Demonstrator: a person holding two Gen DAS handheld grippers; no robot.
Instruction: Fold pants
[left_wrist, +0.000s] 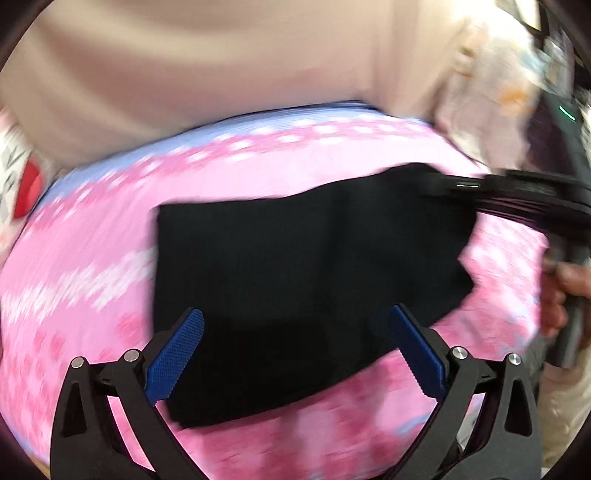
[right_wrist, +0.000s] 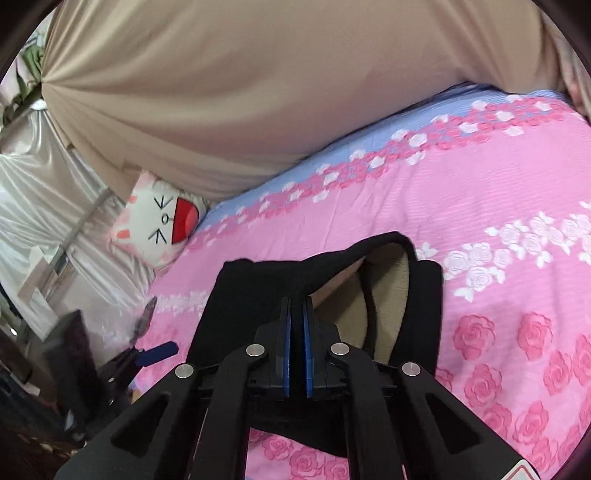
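Bed (right_wrist: 498, 177): pink rose-print sheet, blue band at far edge. Left of the pants (right_wrist: 236, 295): cat pillow (right_wrist: 159, 221), silver drape; beige curtain behind. Pants black, folded, mid-bed. Left gripper (left_wrist: 295, 332) fingers wide, empty, over the pants' near edge. Right gripper (right_wrist: 297, 314) fingers pinched on the pants' fabric. Left view blurred; pants' near part hidden by gripper.

We see the pants (right_wrist: 258, 295) lying on the bed (right_wrist: 498, 266). Right hand-held gripper (right_wrist: 297, 306) sits at their near edge, left hand-held gripper (left_wrist: 295, 325) above their near part. Cushion (right_wrist: 159, 221) lies far left on the bed, curtain (right_wrist: 221, 92) behind it.
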